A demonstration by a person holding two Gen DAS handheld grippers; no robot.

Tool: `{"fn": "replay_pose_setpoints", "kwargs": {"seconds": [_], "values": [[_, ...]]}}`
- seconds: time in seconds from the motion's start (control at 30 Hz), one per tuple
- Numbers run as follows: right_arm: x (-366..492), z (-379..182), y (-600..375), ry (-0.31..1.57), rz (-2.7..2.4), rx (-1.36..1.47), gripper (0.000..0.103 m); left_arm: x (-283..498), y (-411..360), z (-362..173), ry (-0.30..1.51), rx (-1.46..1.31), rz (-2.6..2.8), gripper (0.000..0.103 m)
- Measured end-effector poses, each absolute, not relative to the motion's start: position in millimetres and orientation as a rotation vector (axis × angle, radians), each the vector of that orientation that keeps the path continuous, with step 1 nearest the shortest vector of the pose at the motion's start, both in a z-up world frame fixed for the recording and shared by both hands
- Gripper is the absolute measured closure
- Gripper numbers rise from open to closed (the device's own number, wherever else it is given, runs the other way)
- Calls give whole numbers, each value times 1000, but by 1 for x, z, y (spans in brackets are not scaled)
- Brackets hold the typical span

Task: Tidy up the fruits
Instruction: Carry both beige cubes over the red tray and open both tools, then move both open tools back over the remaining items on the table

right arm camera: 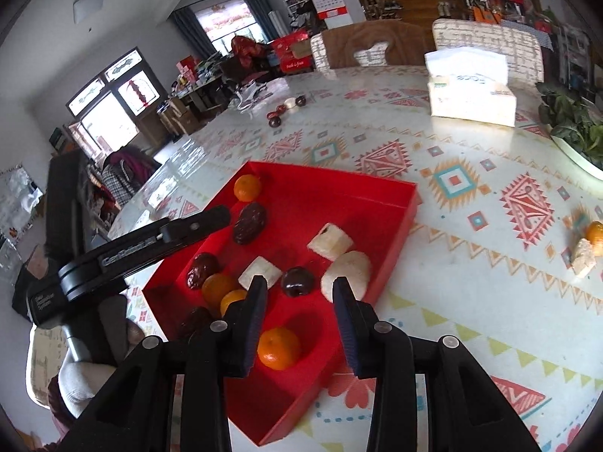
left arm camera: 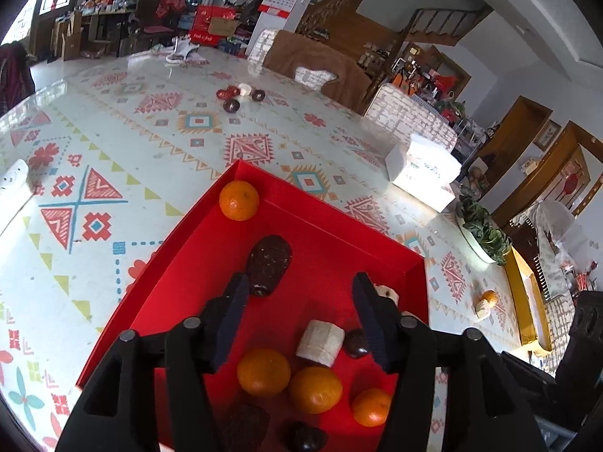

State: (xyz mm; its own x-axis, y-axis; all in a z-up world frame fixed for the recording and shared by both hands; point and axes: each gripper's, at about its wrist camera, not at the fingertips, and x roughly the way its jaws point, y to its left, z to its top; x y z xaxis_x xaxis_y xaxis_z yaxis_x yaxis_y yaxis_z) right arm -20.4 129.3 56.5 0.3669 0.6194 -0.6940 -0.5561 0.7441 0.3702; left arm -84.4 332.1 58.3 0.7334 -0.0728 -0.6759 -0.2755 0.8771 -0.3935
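Observation:
A red tray [left arm camera: 339, 241] [right arm camera: 380, 188] lies on the patterned table. It holds several mandarins [left arm camera: 239, 200] [right arm camera: 279, 347], dark dates [left arm camera: 268, 263] [right arm camera: 248, 222], dark round fruits [right arm camera: 297, 281] and white fruit chunks [left arm camera: 319, 342] [right arm camera: 330, 240]. My left gripper [left arm camera: 299, 290] is open and empty above the tray, near the big date. My right gripper [right arm camera: 299, 293] is open and empty over the tray's near side, with a mandarin below it. The left gripper's finger also shows in the right wrist view [right arm camera: 181, 228]. A mandarin and white chunk [left arm camera: 486, 301] [right arm camera: 588, 248] lie on the table outside the tray.
A cluster of dark fruits and a white piece [left arm camera: 241, 96] [right arm camera: 286, 107] sits far across the table. A white tissue box [left arm camera: 422, 171] [right arm camera: 471, 86] and a plate of greens [left arm camera: 482, 229] [right arm camera: 573, 128] stand at the table's edge. Chairs [right arm camera: 369, 47] stand beyond.

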Motion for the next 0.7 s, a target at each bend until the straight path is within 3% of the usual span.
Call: {"fn": "replay_pose_setpoints", "kwargs": {"seconds": [0.47, 0.7], "values": [[-33, 52, 21, 909, 598, 232, 61, -121, 211, 97, 664, -231, 113, 23], [-47, 45, -46, 890, 525, 339, 61, -130, 142, 95, 674, -115, 86, 18]]}}
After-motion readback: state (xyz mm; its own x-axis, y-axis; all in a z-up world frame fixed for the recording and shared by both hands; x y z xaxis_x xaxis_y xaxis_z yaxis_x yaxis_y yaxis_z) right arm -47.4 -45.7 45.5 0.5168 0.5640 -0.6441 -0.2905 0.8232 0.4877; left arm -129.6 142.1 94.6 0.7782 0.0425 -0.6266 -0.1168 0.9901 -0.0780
